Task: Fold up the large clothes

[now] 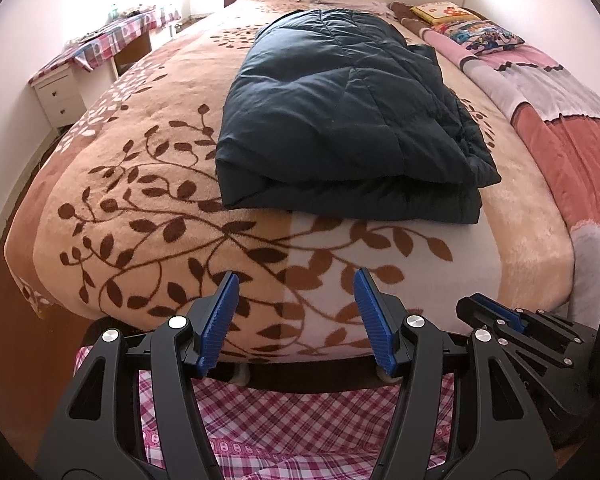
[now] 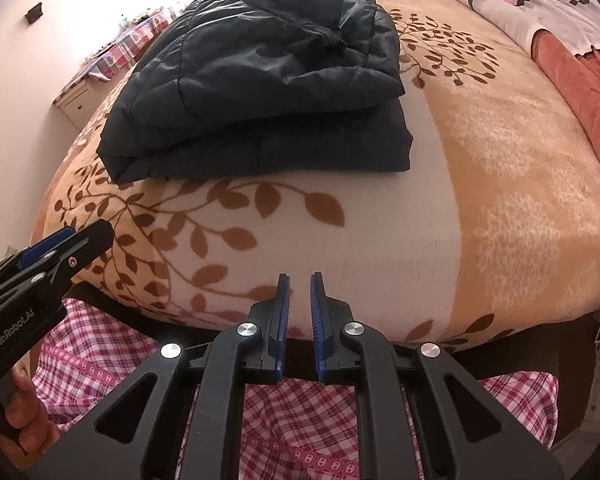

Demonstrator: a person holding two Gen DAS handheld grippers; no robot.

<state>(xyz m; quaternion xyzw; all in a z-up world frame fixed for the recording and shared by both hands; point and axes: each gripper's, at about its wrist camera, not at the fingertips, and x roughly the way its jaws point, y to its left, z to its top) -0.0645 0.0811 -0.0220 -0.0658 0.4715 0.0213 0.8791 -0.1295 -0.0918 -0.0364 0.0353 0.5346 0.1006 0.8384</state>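
Note:
A dark navy padded jacket (image 1: 340,112) lies folded into a thick rectangle on the leaf-patterned blanket (image 1: 140,184) of the bed. In the right wrist view the jacket (image 2: 260,80) shows two stacked layers with a crumpled part on top. My left gripper (image 1: 297,273) is open wide with nothing between its blue pads, held at the bed's near edge short of the jacket. My right gripper (image 2: 300,276) hovers over the same edge, its jaws nearly together with a narrow empty gap. Each gripper appears in the other's view, the right gripper (image 1: 472,304) and the left gripper (image 2: 88,232).
A pink patchwork quilt (image 1: 560,128) and a bright pillow (image 1: 480,34) lie along the bed's right side. A desk with a plaid cloth (image 1: 112,36) and a white drawer unit (image 1: 58,96) stand left of the bed. Plaid clothing (image 2: 300,420) and a hand (image 2: 24,412) are below.

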